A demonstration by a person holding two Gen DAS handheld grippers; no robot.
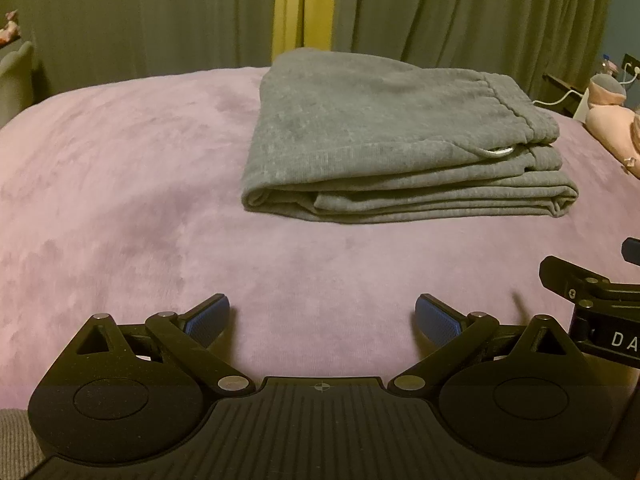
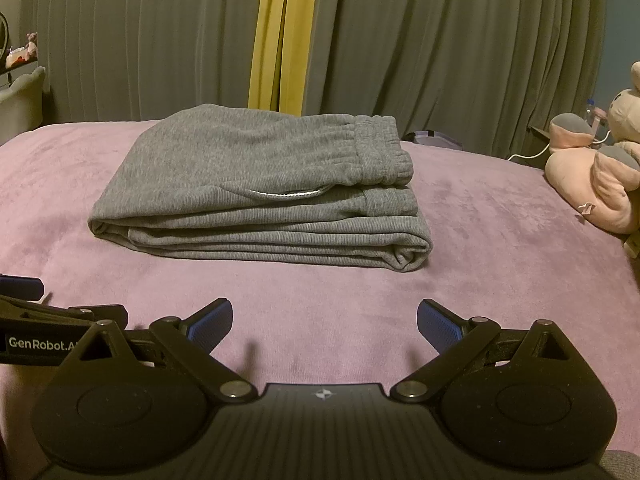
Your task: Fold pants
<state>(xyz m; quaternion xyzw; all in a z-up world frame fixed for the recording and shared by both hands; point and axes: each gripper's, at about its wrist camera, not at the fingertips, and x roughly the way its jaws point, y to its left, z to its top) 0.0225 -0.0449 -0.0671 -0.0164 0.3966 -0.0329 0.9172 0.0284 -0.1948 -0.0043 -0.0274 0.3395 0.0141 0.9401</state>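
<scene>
Grey sweatpants point(image 1: 384, 136) lie folded in a compact stack on the pink bed cover point(image 1: 120, 184), waistband to the right and folded edges facing me. They also show in the right wrist view point(image 2: 256, 184). My left gripper point(image 1: 322, 318) is open and empty, well short of the pants. My right gripper point(image 2: 324, 322) is open and empty too, near the front of the bed cover point(image 2: 500, 248). Each gripper shows at the edge of the other's view: the right one point(image 1: 592, 284) and the left one point(image 2: 24, 296).
Grey curtains point(image 2: 440, 48) with a yellow strip hang behind the bed. A pink plush toy point(image 2: 596, 184) lies at the bed's right edge, with a white cable point(image 2: 528, 154) behind it. A pale chair back point(image 2: 20, 100) stands at the far left.
</scene>
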